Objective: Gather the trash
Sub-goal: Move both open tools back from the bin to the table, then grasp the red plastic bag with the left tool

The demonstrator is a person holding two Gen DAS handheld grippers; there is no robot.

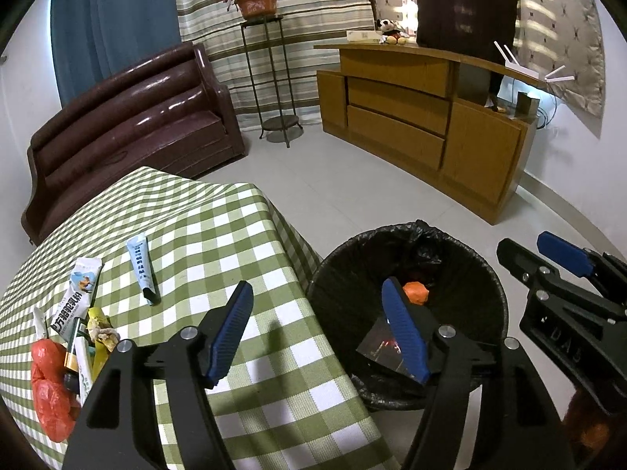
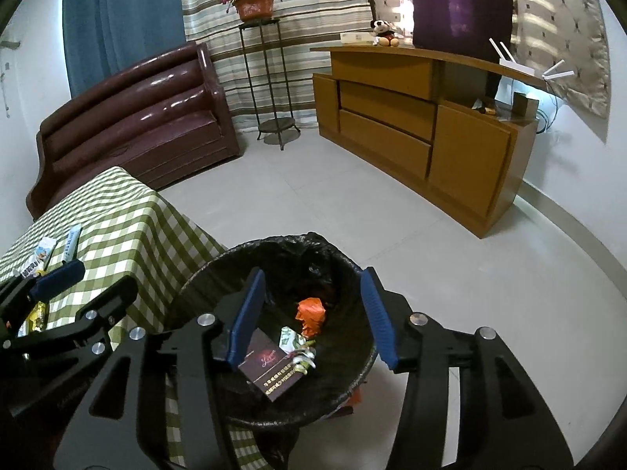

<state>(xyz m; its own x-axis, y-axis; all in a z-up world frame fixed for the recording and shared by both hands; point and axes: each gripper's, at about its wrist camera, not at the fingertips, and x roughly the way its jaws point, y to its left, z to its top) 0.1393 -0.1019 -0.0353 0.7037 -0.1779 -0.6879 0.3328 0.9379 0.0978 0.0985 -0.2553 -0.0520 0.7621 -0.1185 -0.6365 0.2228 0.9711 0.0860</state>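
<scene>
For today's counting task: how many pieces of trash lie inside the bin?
3: a dark card nearest, a green-white wrapper beside it, an orange wad behind. More may hide underneath.

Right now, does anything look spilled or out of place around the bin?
Nothing is spilled. The dark box, the orange wad and a small wrapper lie inside the lined bin. Only the litter pile and a tube on the checked table are not yet collected.
</scene>
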